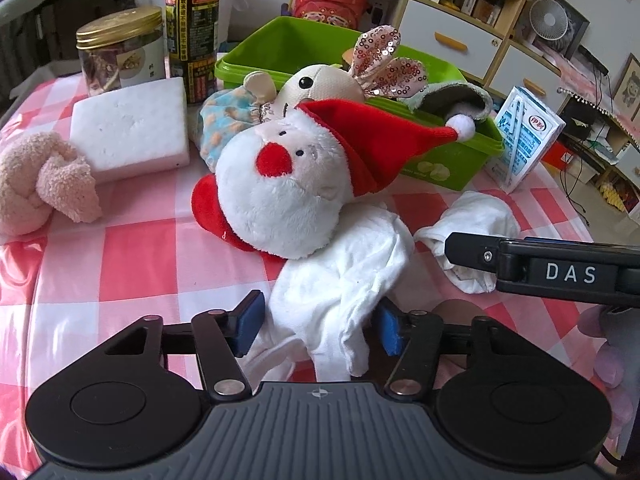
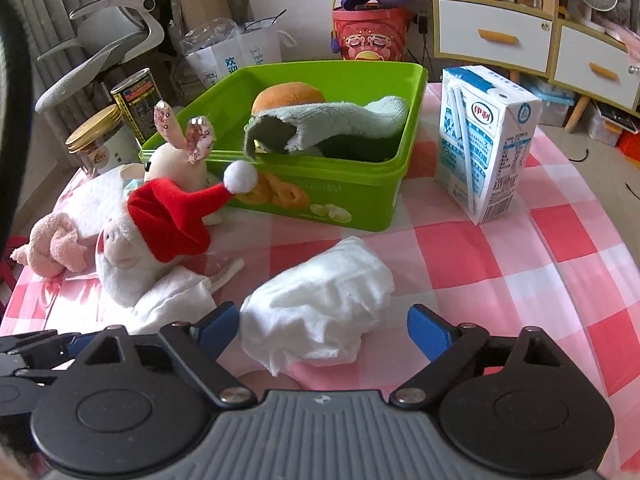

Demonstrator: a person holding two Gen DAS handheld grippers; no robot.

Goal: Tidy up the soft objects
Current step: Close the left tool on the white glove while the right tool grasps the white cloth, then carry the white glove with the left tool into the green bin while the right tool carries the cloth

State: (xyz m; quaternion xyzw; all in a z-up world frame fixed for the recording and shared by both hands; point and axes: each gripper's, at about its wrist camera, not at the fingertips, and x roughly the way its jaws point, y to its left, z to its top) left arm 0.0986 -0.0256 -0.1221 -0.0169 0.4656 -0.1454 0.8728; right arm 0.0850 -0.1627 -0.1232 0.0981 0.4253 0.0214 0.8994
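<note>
Down low, the left gripper [image 1: 318,326] has its blue pads [image 1: 249,322] on both sides of a white cloth [image 1: 344,280]. The jaws are about half open, and I cannot tell if the pads press the cloth or only sit beside it. The cloth lies on the pink and white checked tablecloth [image 1: 132,256], and a white plush toy with a red hat [image 1: 280,196] rests on its far end.

The right gripper [image 2: 324,332] has its jaws spread wide. A crumpled white towel [image 2: 320,304] sits between them. The left pad looks to be right against the towel, and the right pad is apart from it.

Behind them stands a green box [image 2: 360,196] with no lid. Inside it are a pale green fuzzy sock [image 2: 340,120] and an orange round soft thing [image 2: 288,94] at the back. A small bunny doll [image 2: 180,152] with shiny ears leans beside the box. A milk carton [image 2: 484,140] stands to the right of the box. A knotted pink sock [image 1: 44,180] and a white foam block [image 1: 132,128] lie on the left side of the table
</note>
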